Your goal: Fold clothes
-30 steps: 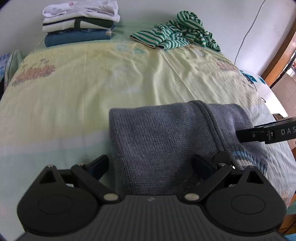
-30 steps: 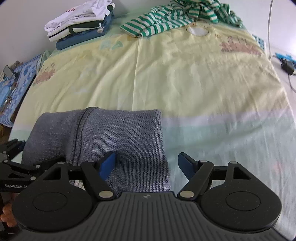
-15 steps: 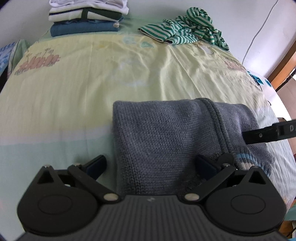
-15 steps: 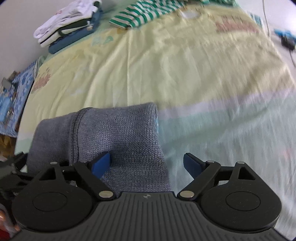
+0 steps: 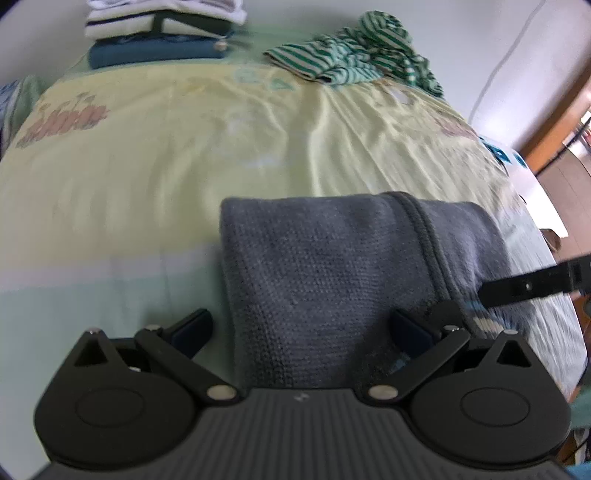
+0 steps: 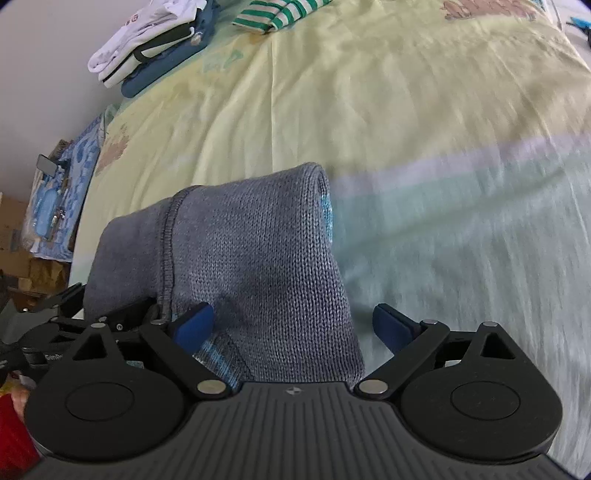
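lying folded on the near part of the bed, a grey knitted sweater, with its rounded fold line facing away and a ribbed seam running down it. straddling the sweater's left portion, the left gripper, fingers spread wide, one blue pad on the sheet beside the cloth, the other resting over the knit near a pale blue striped hem. straddling the right portion, the right gripper, likewise spread wide, one pad on the knit, the other off the edge above the pale green band of the sheet. neither pinching any cloth. seen in the left view as a black bar coming in from the right edge over the sweater. far off by the wall, a stack of folded clothes, white on top, blue at the bottom. well apart to its right, a crumpled green-and-white striped shirt. much blur across the sheet in the right view.
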Available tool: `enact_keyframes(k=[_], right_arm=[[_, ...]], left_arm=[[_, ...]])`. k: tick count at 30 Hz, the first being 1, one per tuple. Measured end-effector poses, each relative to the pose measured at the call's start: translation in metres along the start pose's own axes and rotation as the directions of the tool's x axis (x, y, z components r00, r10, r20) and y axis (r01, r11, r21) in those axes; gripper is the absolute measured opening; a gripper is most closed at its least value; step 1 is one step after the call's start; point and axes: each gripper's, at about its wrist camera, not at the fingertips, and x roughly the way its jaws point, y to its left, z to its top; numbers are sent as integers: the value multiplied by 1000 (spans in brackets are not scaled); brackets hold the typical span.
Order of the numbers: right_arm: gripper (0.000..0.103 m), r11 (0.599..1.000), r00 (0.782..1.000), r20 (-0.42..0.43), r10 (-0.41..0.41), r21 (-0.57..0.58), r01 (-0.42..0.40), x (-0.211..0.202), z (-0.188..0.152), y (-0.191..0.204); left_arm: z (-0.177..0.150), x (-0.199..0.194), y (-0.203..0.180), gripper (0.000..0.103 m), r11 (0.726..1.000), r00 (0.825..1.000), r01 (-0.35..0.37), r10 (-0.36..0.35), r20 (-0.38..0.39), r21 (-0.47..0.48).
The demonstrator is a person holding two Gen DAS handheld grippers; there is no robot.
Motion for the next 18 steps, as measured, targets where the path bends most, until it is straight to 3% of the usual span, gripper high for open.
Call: enact_keyframes(k=[4, 11, 18], right_arm=[[90, 999, 999, -22, 48, 5, -48, 0, 0, -3], [87, 994, 991, -85, 108, 39, -105, 4, 1, 0], [88, 982, 981, -66, 181, 63, -177, 0, -4, -12]], left_arm=[[0, 2, 2, 102, 999, 998, 52, -51, -24, 7], [6, 2, 5, 102, 996, 995, 82, -80, -60, 27], [2, 1, 6, 102, 996, 996, 83, -82, -33, 30]])
